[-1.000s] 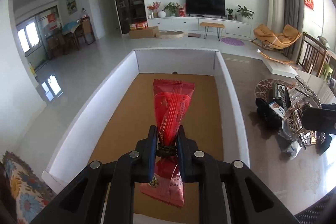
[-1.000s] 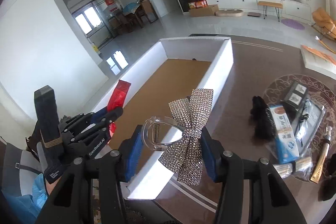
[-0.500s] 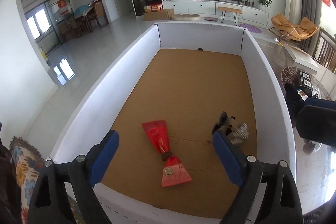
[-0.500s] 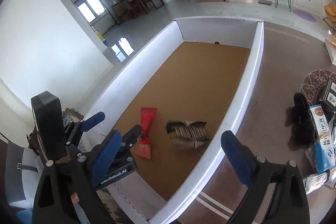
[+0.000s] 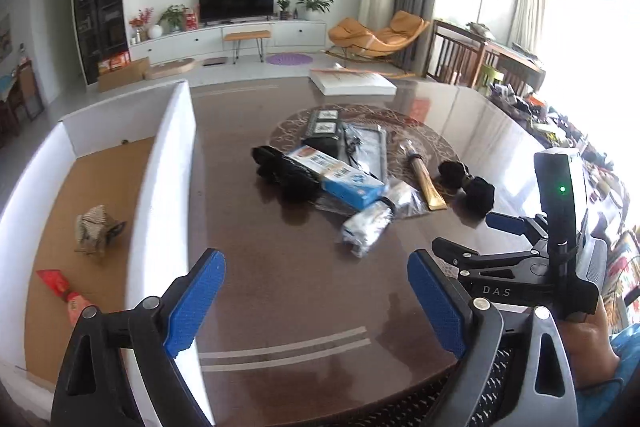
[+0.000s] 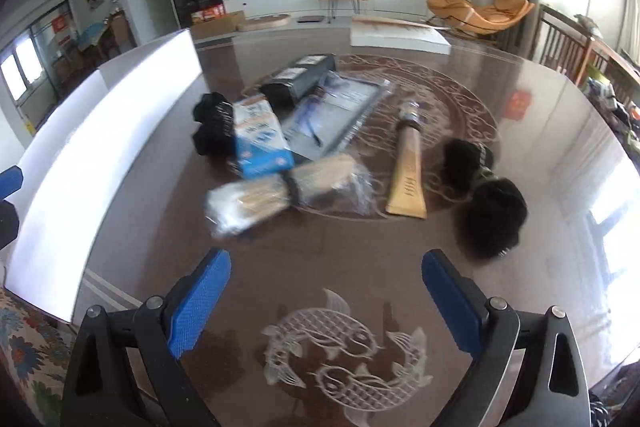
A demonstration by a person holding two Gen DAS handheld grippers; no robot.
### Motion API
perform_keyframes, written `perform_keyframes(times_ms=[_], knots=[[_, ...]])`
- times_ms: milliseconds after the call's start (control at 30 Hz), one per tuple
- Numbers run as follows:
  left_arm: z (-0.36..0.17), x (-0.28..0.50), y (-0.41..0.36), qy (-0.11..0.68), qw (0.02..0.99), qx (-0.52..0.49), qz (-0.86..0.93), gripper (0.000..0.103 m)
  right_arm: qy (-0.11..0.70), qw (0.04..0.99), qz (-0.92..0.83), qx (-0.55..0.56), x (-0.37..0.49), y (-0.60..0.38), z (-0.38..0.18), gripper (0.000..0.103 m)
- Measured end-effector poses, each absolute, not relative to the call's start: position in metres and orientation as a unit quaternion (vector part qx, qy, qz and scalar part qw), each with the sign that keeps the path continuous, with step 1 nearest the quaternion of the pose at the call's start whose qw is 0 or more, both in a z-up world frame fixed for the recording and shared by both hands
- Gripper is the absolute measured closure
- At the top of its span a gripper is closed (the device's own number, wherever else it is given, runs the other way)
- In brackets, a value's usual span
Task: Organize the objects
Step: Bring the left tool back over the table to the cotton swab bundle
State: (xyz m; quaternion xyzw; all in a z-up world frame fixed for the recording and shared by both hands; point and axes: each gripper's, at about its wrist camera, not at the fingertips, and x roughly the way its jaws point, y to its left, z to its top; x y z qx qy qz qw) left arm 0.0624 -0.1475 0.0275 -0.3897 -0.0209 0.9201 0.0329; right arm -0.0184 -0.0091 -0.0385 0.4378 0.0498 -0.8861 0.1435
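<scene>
A white-walled box [image 5: 168, 163] with a brown floor stands on the left of the dark table. In it lie a red snack packet [image 5: 64, 291] and a rhinestone bow clip [image 5: 94, 233]. My left gripper [image 5: 316, 299] is open and empty over the table, right of the box wall. My right gripper [image 6: 326, 301] is open and empty, facing a pile: a wrapped bundle of sticks [image 6: 276, 193], a blue and white box [image 6: 260, 141], a gold tube [image 6: 408, 177], black fuzzy items [image 6: 490, 211] and a clear flat packet [image 6: 336, 115]. The right gripper also shows in the left wrist view [image 5: 520, 259].
A black box [image 6: 298, 81] and a black hair piece [image 6: 212, 129] lie at the pile's far side. A flat white box [image 6: 400, 37] sits at the table's far edge. Fish patterns [image 6: 344, 347] mark the glossy table near me. A patterned cushion [image 6: 28, 355] lies lower left.
Both grippers let go of the red packet and the bow clip, which now lie in the box. Both have swung right, away from the box, toward the pile on the table.
</scene>
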Motion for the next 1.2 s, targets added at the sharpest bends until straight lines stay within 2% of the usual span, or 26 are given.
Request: perform_keyframes(times_ms=[167,367,700,800,933,1200], knots=[[-0.031,0.027,-0.110,-0.038,0.051,-0.445,0.893,0.010,0.011,0.089,-0.890,0.448,-0.006,0.047,-0.057,0.006],[-0.069,0.011,-0.114,-0.059,0.013,-0.474,0.879,0.010,0.029,0.097,-0.889,0.447,-0.006,0.044,-0.075,0.006],[-0.081,0.009,-0.113,-0.017,-0.032,-0.477,0.878,0.010,0.045,0.105,-0.885,0.451,-0.008,0.043,-0.091,0.002],[-0.083,0.005,-0.111,-0.014,-0.035,-0.475,0.879,0.008,0.054,0.102,-0.884,0.452,-0.008,0.043,-0.093,0.000],[-0.086,-0.001,-0.109,-0.014,-0.038,-0.476,0.879,0.000,0.055,0.102,-0.885,0.452,-0.009,0.043,-0.093,0.000],[-0.087,-0.008,-0.107,-0.014,-0.041,-0.471,0.881,0.000,0.058,0.103,-0.885,0.450,-0.007,0.043,-0.094,0.000]])
